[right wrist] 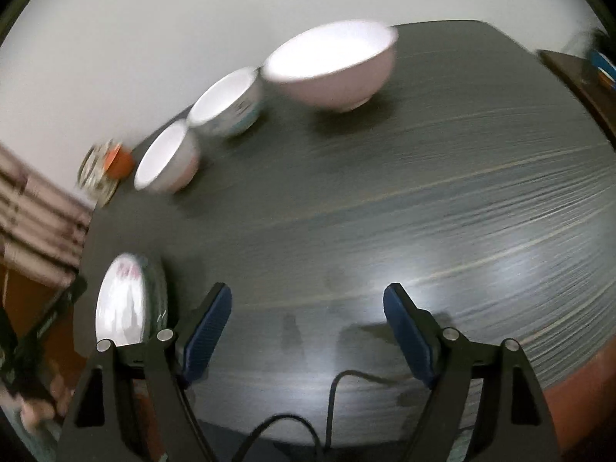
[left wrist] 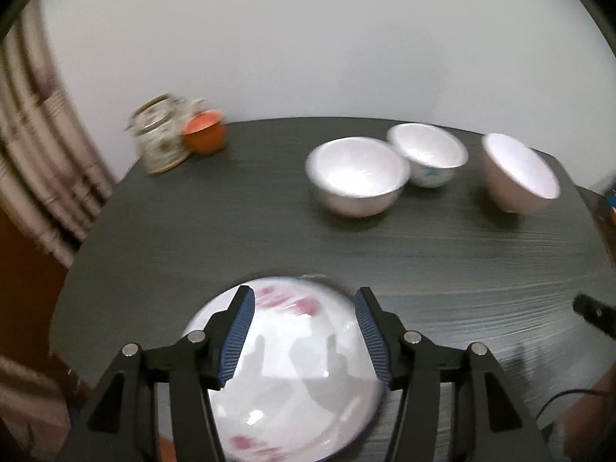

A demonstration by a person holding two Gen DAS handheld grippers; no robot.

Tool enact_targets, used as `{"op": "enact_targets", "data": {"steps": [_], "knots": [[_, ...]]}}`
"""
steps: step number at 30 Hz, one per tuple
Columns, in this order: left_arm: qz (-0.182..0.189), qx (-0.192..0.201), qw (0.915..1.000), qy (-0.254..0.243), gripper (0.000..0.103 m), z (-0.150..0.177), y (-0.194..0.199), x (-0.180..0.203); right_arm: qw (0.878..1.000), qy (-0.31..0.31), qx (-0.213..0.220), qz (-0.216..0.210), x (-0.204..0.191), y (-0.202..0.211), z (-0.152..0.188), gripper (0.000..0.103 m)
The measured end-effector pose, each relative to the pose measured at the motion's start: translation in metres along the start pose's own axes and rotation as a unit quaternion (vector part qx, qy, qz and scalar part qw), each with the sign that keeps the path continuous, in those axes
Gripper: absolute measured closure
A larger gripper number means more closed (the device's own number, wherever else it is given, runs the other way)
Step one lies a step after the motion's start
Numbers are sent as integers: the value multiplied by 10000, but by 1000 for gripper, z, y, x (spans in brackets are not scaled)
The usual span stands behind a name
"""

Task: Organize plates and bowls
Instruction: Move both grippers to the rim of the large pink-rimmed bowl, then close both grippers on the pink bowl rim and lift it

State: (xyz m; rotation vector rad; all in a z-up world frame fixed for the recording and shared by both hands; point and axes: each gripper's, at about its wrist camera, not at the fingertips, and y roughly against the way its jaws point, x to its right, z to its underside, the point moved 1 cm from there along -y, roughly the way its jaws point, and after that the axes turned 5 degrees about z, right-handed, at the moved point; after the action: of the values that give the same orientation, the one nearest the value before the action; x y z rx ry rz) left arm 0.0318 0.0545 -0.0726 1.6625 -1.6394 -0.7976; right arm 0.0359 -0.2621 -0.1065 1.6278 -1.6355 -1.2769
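My left gripper (left wrist: pixel 304 300) is open above a white plate with pink flowers (left wrist: pixel 292 377) at the table's near edge; the plate lies under and between the fingers, untouched as far as I can tell. The plate also shows in the right wrist view (right wrist: pixel 123 304). Three white bowls stand at the far side: a wide one (left wrist: pixel 358 175), one with a blue pattern (left wrist: pixel 427 154) touching it, and a pinkish one (left wrist: pixel 518 171) apart to the right. In the right wrist view they are the left bowl (right wrist: pixel 165 159), the patterned bowl (right wrist: pixel 227 102) and the pinkish bowl (right wrist: pixel 331 63). My right gripper (right wrist: pixel 308 300) is open and empty over bare table.
The dark wood-grain table (left wrist: pixel 231 231) carries a patterned glass jar (left wrist: pixel 159 138) and a small orange cup (left wrist: pixel 204 131) at the far left corner. A curtain (left wrist: pixel 34 177) hangs left. A black cable (right wrist: pixel 335 396) lies at the near edge. A wall stands behind.
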Motion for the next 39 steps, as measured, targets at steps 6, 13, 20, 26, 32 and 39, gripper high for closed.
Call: {"op": "enact_targets", "data": {"steps": [6,13,20,26,32,39], "knots": [[615,-125,9977,-246,47,-35,-23,59,9991,-273,266,169,38,9,-55,24],[1267,-413,9910,84,47,-95,-54,104,9984,-316,436,153,54,9,-121,23],[1677,-956,9790,653,47,-136,-113,139,9992,-209,257,238,49,-26,-177,23],[1806,-1371,9698,902,47,-148,-159,159,9986,-324,-117,399,54,-66,-199,23],[1803,-1697,9617,1177,47,-150,-190,168,9973,-463,-316,482,59,-93,-206,23],[1699,-1863,9623,1021,47,-146,-204,182,9972,-457,-357,464,59,-107,-209,23]]}}
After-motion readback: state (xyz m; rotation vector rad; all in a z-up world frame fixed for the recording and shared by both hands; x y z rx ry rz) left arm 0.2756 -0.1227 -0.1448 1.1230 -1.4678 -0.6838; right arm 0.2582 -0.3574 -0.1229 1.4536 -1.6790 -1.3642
